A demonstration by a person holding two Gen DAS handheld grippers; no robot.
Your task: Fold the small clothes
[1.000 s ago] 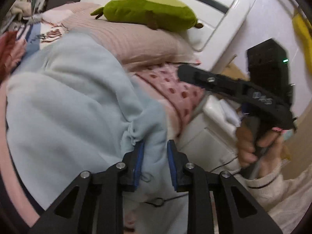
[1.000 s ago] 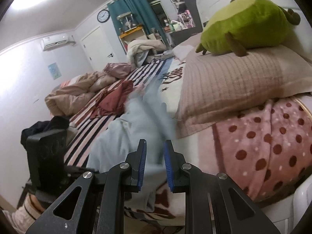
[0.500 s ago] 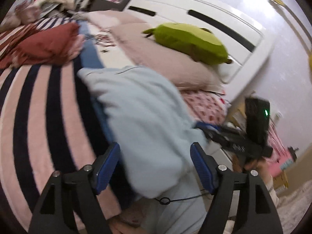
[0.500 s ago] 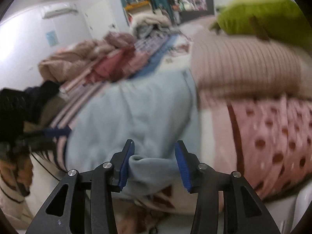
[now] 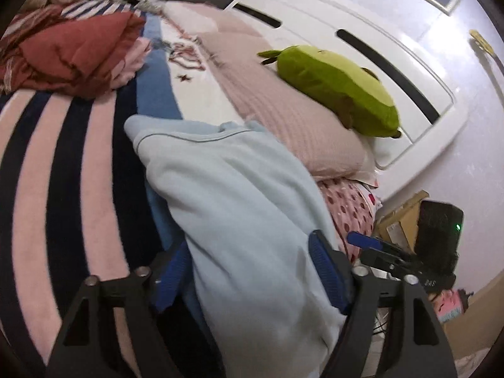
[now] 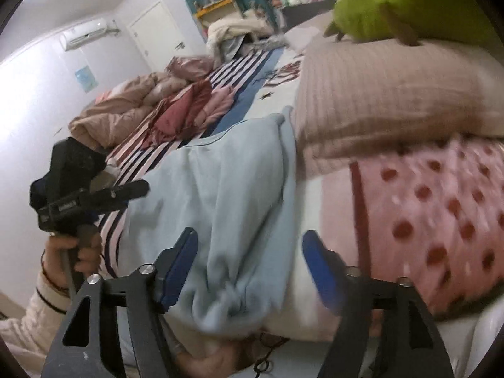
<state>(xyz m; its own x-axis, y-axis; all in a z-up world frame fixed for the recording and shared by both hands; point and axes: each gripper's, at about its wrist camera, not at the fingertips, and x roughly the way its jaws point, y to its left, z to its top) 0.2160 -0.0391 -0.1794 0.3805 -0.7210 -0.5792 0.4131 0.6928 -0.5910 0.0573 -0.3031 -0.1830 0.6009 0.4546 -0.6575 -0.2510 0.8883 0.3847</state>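
A light blue garment (image 5: 239,208) lies spread on the striped bed, its near end hanging over the bed edge; it also shows in the right wrist view (image 6: 226,195). My left gripper (image 5: 252,277) is open, its blue pads either side of the garment's near end without clamping it. My right gripper (image 6: 250,266) is open too, jaws wide around the bunched near corner. Each gripper shows in the other's view: the right gripper (image 5: 393,255) at right, the left gripper (image 6: 91,201) at left.
A beige pillow (image 5: 283,107) with a green plush toy (image 5: 337,85) lies by the white headboard (image 5: 362,31). A pink dotted blanket (image 6: 441,214) lies beside the garment. A red and pink clothes pile (image 5: 72,53) sits farther up the striped bedcover (image 5: 56,163).
Both grippers were shut on the blue garment's edge a second ago; they have opened wide and let go. The garment now lies laid out on the bed.
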